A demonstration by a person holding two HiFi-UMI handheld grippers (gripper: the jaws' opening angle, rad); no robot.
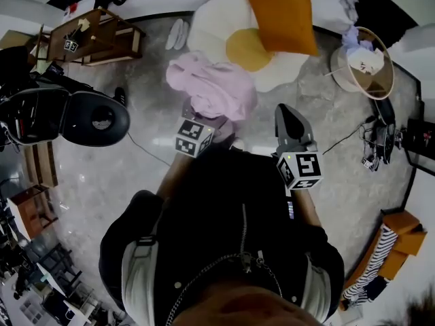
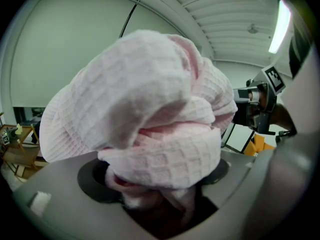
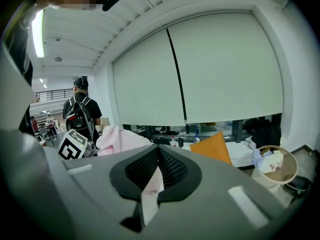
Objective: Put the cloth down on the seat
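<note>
- The left tongs grip a bunched pale pink waffle-weave cloth. The wad fills the space between the two wide-set jaws and heaps up over them.
- The right tongs are closed, with a thin pale pink slip of the cloth pinched between their dark ribbed pads.
- In the head view the cloth hangs off the left tongs above the grey floor. It shows against the near edge of the seat and does not lie on it.
- The seat is a white floor cushion shaped like a fried egg, with a yellow centre.
- A square orange pillow lies on the far part of the seat.
- The two tongs are held side by side in front of the person, both pointing toward the seat.
</note>
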